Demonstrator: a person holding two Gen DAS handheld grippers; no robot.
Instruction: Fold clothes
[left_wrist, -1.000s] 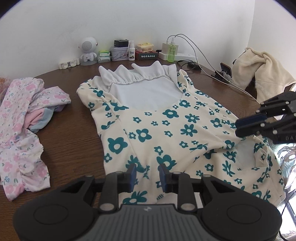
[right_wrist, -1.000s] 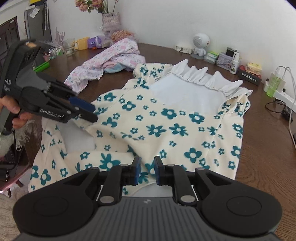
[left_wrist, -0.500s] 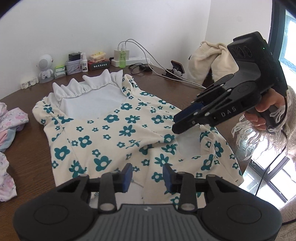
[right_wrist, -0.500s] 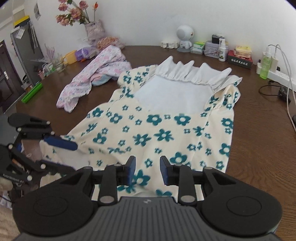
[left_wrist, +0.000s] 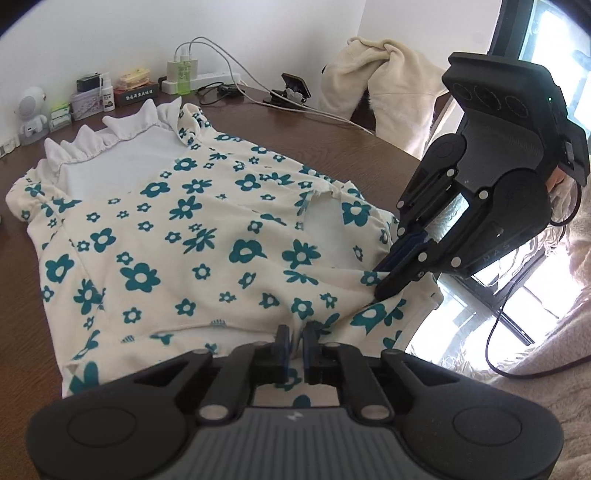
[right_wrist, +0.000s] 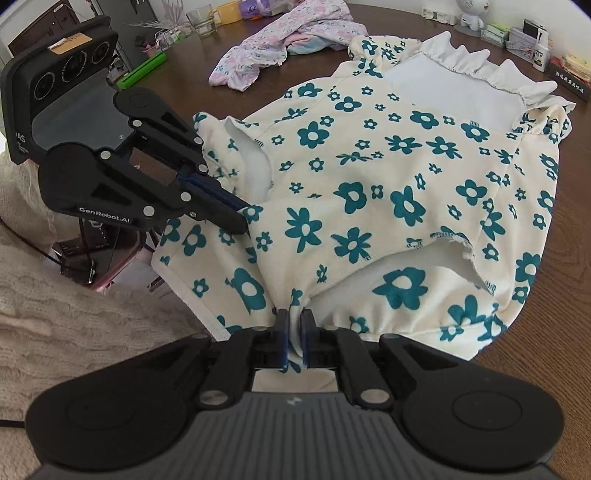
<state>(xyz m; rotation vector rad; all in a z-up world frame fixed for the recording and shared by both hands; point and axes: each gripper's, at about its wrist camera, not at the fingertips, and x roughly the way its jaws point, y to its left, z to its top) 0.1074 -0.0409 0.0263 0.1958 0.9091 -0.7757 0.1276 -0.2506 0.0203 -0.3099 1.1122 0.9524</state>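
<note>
A cream garment with teal flowers (left_wrist: 192, 236) (right_wrist: 406, 177) and a white ruffled neckline lies spread on the brown wooden table (left_wrist: 303, 136). My left gripper (left_wrist: 295, 347) is at the near hem, its jaws closing with a fold of the cloth pinched between them; in the right wrist view the left gripper (right_wrist: 236, 221) bites the hem's left corner. My right gripper (right_wrist: 294, 332) is closing on a bunched pleat of the same hem. The right gripper (left_wrist: 384, 286) also shows at the cloth's right edge, where the table ends.
A heap of pink floral clothes (right_wrist: 280, 48) lies at the table's far side. A cream fleece (left_wrist: 388, 81) hangs over a chair by the window. A power strip with cables (left_wrist: 207, 77), a phone on a stand (left_wrist: 295, 83) and small boxes line the wall.
Both grippers came down from above the garment to its near hem and closed on the cloth. The hem now bunches up at each pinch.
</note>
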